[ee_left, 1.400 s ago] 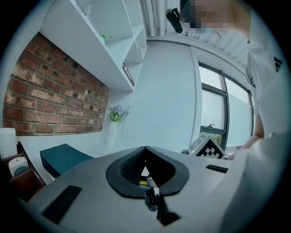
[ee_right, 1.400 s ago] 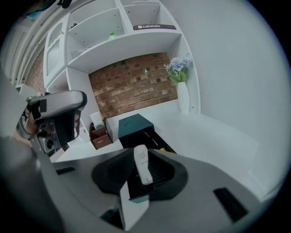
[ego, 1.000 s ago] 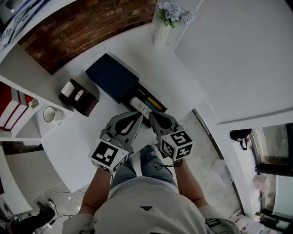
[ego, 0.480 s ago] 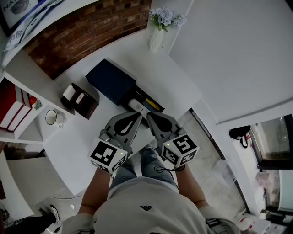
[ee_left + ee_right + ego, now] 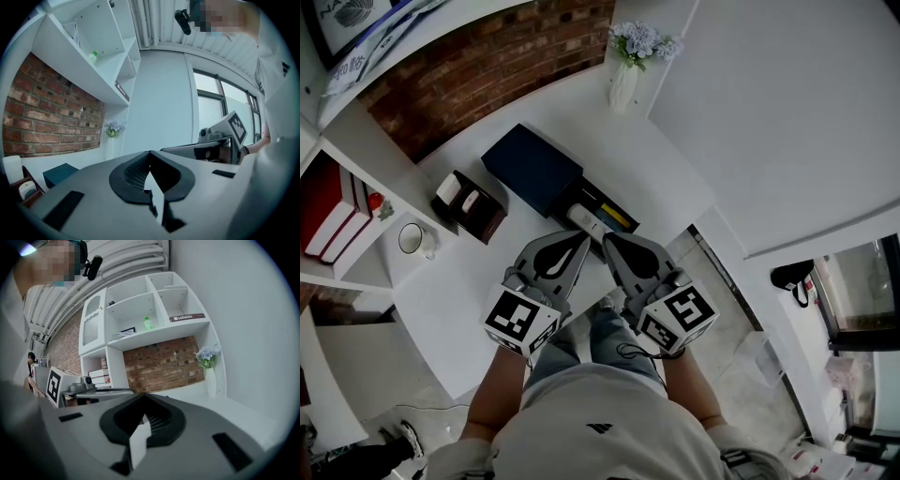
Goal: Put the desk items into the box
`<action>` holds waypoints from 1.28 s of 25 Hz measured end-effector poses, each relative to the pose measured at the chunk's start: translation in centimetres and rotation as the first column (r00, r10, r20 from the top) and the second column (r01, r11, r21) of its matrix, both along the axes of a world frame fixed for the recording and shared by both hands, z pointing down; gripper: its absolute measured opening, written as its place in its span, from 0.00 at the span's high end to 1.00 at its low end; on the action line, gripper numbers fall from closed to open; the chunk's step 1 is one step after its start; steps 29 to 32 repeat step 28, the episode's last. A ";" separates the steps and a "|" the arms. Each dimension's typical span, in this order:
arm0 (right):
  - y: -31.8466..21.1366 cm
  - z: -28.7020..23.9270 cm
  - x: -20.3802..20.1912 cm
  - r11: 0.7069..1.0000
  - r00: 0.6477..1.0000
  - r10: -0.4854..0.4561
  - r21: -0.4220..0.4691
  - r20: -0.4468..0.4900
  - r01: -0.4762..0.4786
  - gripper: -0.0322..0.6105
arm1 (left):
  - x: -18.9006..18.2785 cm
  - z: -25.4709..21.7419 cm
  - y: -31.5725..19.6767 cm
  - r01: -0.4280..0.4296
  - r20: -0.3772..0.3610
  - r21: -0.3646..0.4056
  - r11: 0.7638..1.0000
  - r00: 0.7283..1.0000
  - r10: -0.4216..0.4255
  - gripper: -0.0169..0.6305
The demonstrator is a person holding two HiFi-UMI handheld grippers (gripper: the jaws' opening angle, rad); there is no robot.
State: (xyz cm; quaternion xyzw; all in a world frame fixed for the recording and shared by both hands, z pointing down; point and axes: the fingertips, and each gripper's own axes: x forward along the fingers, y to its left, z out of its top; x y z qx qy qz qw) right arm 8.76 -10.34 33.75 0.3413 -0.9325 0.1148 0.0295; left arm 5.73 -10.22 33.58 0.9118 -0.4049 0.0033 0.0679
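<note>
Over a white corner desk (image 5: 656, 178), a person holds two grippers side by side, noses aimed at the navy box (image 5: 532, 169). Its tray (image 5: 598, 195) is slid out toward them. Both the left gripper (image 5: 579, 240) and the right gripper (image 5: 608, 238) are clenched with nothing between the jaws, and each gripper's own view shows the tips meeting on empty air.

In the last second the right gripper has lifted away from the tray. Its marker cube now sits larger and further toward the lower right of the head view than a moment ago, while the left gripper has barely shifted.

A white oblong item (image 5: 586, 219) and a yellow stick-shaped item (image 5: 617, 216) lie inside the tray, just beyond the two noses. Neither is touched by a gripper.

An empty gripper rising off the tray suggests the latest delivery is finished. A brown holder (image 5: 469, 203) with two white rolls and a mug (image 5: 417, 240) stand well to the left on the desk. Whether they count as items to be packed cannot be told. If they do not, sliding the tray shut looks like the remaining step.
</note>
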 end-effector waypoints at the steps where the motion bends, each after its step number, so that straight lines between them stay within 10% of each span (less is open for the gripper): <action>1: 0.2 -0.2 -0.1 1.000 1.000 -0.008 0.012 -0.003 0.008 0.94 | 0.0 0.0 0.0 0.002 -0.001 0.001 1.000 1.000 -0.002 0.96; 32: 1.1 -0.4 -1.0 0.998 0.998 -0.061 0.033 -0.021 0.061 0.94 | 0.0 0.1 0.3 0.009 -0.001 0.001 1.000 1.000 -0.009 0.96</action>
